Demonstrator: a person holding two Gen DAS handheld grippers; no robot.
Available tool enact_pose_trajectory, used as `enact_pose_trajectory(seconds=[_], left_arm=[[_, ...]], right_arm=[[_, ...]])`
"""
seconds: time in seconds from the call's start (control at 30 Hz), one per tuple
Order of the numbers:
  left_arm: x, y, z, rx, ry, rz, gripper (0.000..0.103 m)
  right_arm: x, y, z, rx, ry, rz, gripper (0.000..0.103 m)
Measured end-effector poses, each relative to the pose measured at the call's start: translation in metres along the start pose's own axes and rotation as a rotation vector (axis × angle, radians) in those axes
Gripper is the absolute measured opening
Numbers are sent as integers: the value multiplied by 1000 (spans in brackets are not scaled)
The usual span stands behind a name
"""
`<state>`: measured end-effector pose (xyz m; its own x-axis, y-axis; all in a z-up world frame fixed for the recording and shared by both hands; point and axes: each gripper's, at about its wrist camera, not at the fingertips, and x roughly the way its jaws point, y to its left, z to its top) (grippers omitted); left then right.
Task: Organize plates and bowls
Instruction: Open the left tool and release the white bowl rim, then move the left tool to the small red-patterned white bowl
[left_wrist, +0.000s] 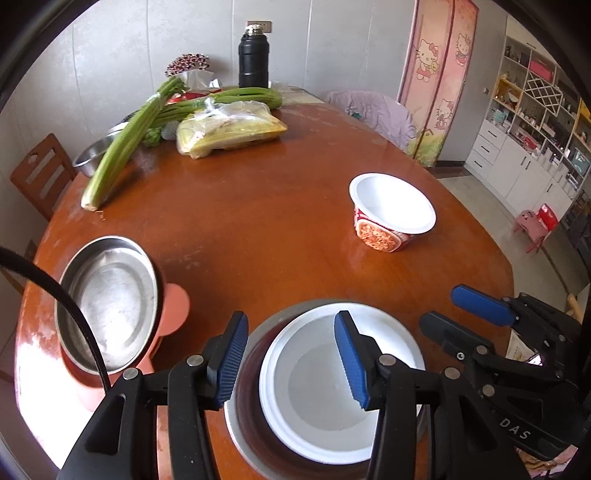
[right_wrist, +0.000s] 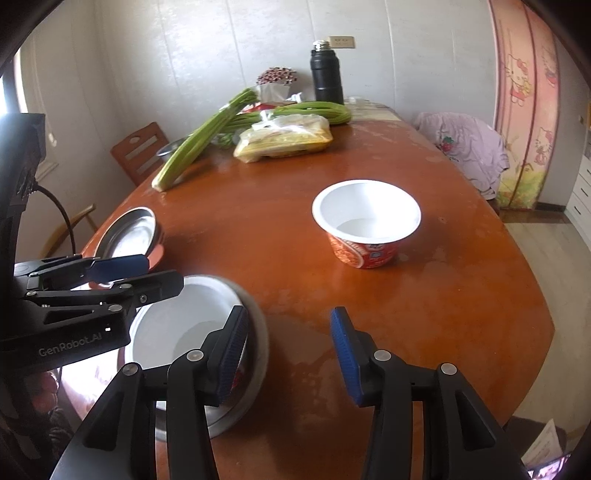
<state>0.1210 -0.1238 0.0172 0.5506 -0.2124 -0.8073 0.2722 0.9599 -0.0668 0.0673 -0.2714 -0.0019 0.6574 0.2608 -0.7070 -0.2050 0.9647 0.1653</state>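
Near the table's front edge, a white bowl (left_wrist: 314, 398) sits nested inside a steel bowl (left_wrist: 236, 432). My left gripper (left_wrist: 291, 362) hovers open just above them, one finger over the white bowl's inside and the other outside its rim, pressing on neither. My right gripper (right_wrist: 290, 354) is open over bare table, its left finger beside the steel bowl's (right_wrist: 258, 354) right rim. It also shows in the left wrist view as the right gripper (left_wrist: 461, 317). A second steel bowl (left_wrist: 110, 302) rests on a pink plate (left_wrist: 173, 310) at the left. A red and white noodle bowl (right_wrist: 365, 221) stands alone further back.
On the far end of the brown table (left_wrist: 277, 221) lie celery stalks (left_wrist: 122, 147), a bagged yellow food pack (left_wrist: 229, 129) and a black flask (left_wrist: 253, 55). A wooden chair (left_wrist: 40, 173) stands on the left and a cloth-draped chair (right_wrist: 469, 147) on the right.
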Motion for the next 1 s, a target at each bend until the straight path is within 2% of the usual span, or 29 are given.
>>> enact_pose_trajectory(seconds=[0.6, 0.77, 1.0], left_arm=[[23, -5, 21, 35, 19, -44, 49], [26, -8, 34, 45, 20, -55, 49], [20, -18, 64, 69, 11, -70, 49]], right_arm=[[24, -23, 12, 68, 32, -23, 50], [25, -32, 22, 90, 27, -39, 55], [14, -46, 46, 114, 9, -71, 55]])
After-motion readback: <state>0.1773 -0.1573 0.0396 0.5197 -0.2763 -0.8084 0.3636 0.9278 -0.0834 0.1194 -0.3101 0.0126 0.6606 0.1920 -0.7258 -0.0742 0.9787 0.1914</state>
